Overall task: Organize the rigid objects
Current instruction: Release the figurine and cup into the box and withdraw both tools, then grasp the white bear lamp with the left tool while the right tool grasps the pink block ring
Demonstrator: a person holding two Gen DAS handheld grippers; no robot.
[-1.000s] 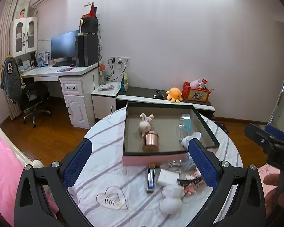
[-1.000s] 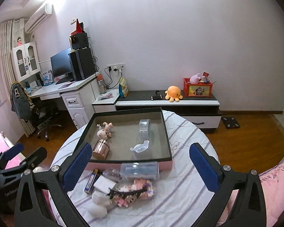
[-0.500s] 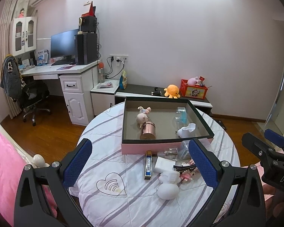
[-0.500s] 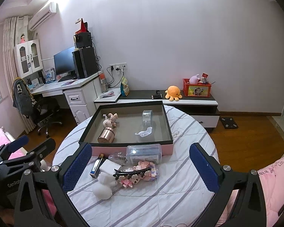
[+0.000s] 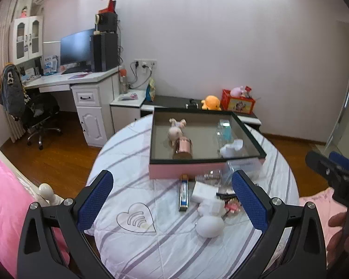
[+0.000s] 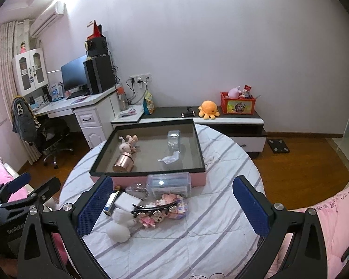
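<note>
The left gripper (image 5: 172, 200) hangs spread and empty over bare striped cloth at the round table (image 5: 132, 153)'s near-left edge. The pink tray (image 6: 149, 179) holds four items, with a loose clutter pile (image 6: 149, 200) touching its front wall. The right gripper (image 6: 172, 203), spread and empty, has open cloth to its right.
</note>
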